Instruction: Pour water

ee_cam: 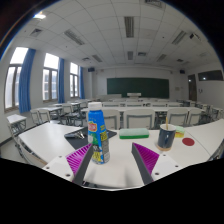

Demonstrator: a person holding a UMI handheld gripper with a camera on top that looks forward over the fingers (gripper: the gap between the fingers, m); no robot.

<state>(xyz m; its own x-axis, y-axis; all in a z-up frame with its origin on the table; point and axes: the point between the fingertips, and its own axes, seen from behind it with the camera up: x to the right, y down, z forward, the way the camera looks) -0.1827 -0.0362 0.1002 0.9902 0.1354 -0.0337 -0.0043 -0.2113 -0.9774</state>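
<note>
A blue plastic bottle [97,133] with a white cap and a colourful label stands upright on the white table [115,162], just inside my left finger [82,155]. A dark cup [167,136] stands on the table beyond my right finger [141,160]. My gripper [112,158] is open, with a wide gap between the magenta pads. The bottle is between the fingers near the left one, and I see no contact on the right side.
A green flat object [134,134] lies on the table ahead. A red disc [187,141] lies beside the cup. A dark flat object [77,132] lies left of the bottle. Rows of desks, chairs and a green chalkboard [138,87] fill the classroom behind.
</note>
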